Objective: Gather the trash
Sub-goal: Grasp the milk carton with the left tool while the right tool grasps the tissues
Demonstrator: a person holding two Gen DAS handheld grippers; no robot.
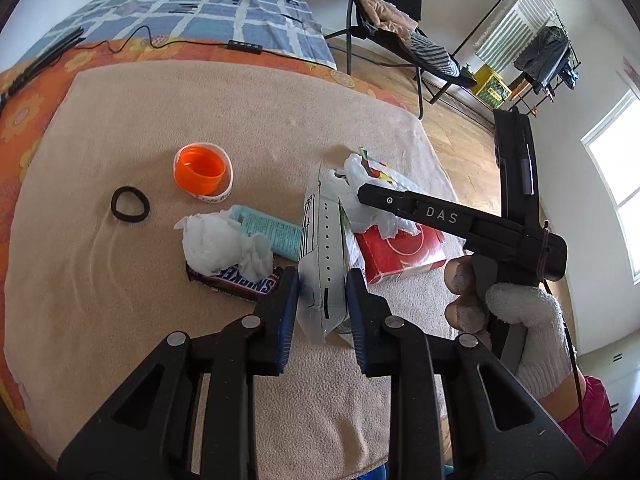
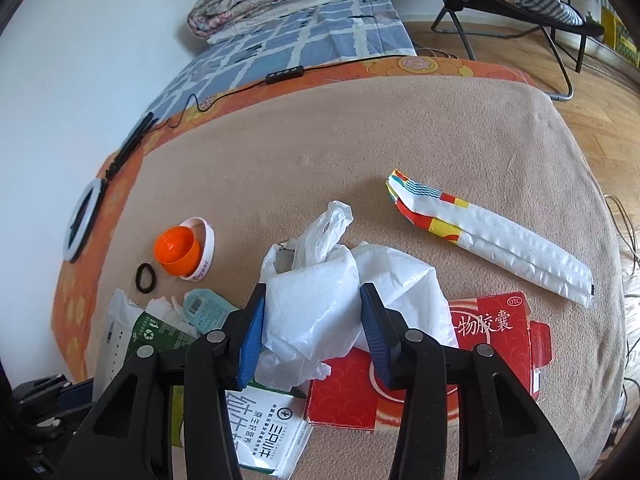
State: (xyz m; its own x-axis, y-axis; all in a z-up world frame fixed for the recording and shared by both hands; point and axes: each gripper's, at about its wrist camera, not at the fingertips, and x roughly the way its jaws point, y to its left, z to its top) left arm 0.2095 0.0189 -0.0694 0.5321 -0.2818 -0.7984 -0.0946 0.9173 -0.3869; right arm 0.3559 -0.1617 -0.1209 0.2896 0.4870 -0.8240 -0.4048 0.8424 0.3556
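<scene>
Centrally, a white and green milk carton (image 1: 322, 256) is clamped between the blue pads of the left gripper (image 1: 322, 292), its lower end lifted off the beige blanket (image 1: 120, 300). A crumpled white plastic bag (image 2: 320, 296) is enclosed by the right gripper (image 2: 312, 316), the pads pressed into its folds (jaws half closed); the bag lies over a red medicine box (image 2: 500, 344). The right gripper is gripped by a hand in a white knitted glove (image 1: 532, 336). Listed beside the carton: a crumpled tissue (image 1: 224, 246) lying on a Snickers bar (image 1: 240, 282), and a pale blue sachet (image 1: 268, 230) behind them. Farther off: an orange cap (image 1: 200, 170) inside a white wristband (image 2: 204, 250), and a black hair tie (image 1: 130, 205). Well apart to the right, a white padded mailer (image 2: 500, 240) with a coloured end is laid flat.
</scene>
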